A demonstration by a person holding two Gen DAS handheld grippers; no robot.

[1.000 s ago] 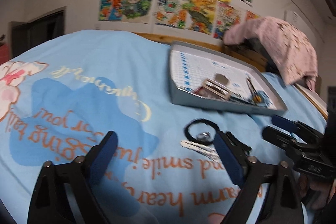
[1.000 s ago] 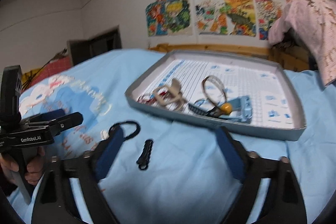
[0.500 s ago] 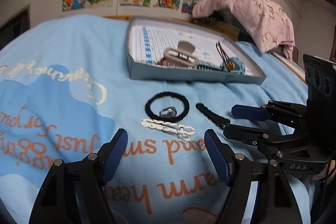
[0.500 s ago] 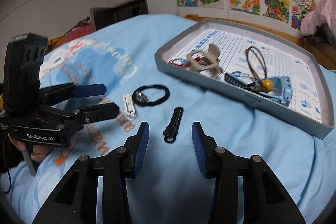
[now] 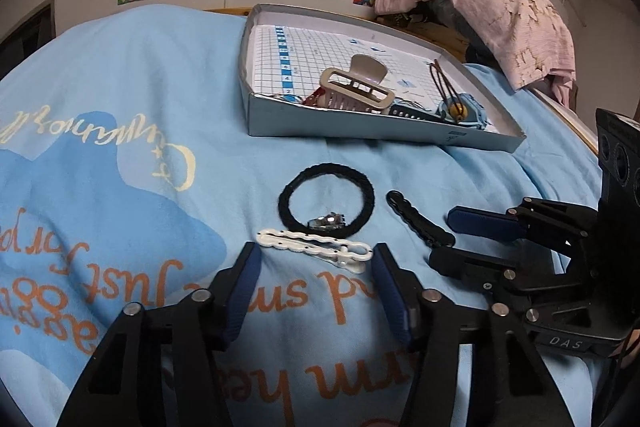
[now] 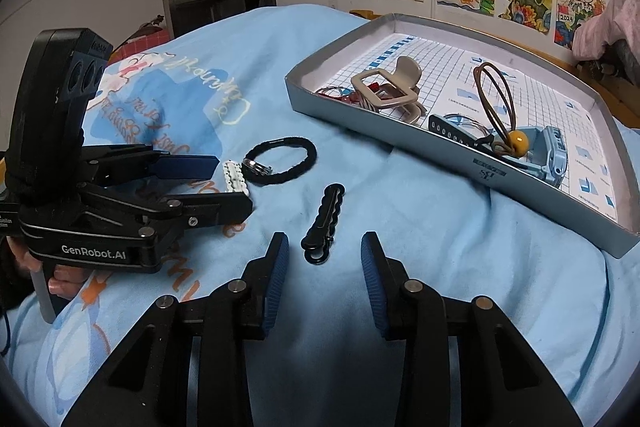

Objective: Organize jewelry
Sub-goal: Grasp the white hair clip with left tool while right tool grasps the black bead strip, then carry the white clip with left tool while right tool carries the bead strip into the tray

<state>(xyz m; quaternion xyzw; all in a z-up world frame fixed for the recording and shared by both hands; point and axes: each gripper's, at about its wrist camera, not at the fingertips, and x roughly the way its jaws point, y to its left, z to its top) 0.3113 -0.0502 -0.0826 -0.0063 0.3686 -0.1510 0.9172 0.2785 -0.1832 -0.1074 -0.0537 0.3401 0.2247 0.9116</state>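
A white wavy hair clip (image 5: pixel 316 247) lies on the blue bedspread just ahead of my open left gripper (image 5: pixel 316 259); it also shows in the right wrist view (image 6: pixel 235 177). Behind it lie a black hair tie (image 5: pixel 327 202) and a small silver ring (image 5: pixel 327 221). A black wavy hair clip (image 6: pixel 323 223) lies just ahead of my open right gripper (image 6: pixel 325 251); its near end sits between the fingertips. It also shows in the left wrist view (image 5: pixel 418 223). Both grippers are empty.
A grey shallow box (image 5: pixel 320 125) with a grid-paper floor sits farther back, holding a beige claw clip (image 5: pixel 356 87), a brown hair tie with a yellow bead (image 6: pixel 516 139) and other pieces. A pink cloth (image 5: pixel 500 11) hangs at back right.
Both grippers have moved forward and down toward the bedspread. The white clip now sits at the left fingertips and the black clip at the right fingertips. Nothing has been picked up.
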